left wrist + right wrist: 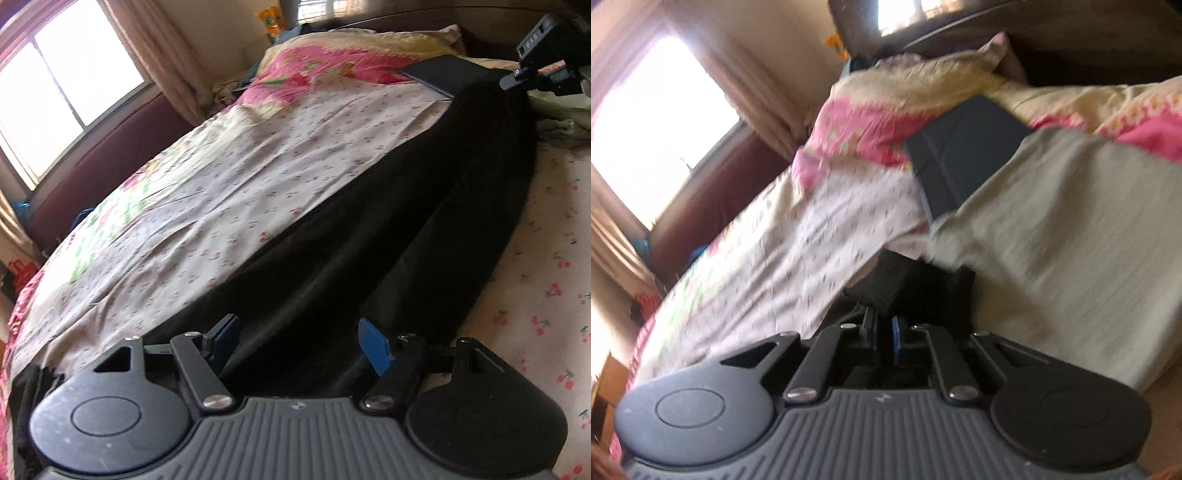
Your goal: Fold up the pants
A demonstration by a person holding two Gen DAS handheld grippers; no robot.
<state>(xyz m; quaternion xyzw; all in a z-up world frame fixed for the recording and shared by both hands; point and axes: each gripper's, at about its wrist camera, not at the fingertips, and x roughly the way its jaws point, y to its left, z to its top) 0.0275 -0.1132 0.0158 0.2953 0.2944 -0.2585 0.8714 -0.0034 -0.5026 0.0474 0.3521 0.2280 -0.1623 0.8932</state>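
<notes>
Black pants [388,221] lie stretched out along a bed with a floral sheet [221,177]. My left gripper [301,341] is open, its blue-padded fingers spread over the near end of the pants, with nothing held. My right gripper [884,330] is shut on the black pants fabric [916,284], which bunches up just past the fingers. The right gripper also shows in the left wrist view [543,59], at the far end of the pants.
A dark flat tablet-like case [960,166] lies near the pink-and-cream pillow [886,107]. A pale green cloth [1071,240] lies to the right. A window [55,85], curtains and a maroon headboard line the left side.
</notes>
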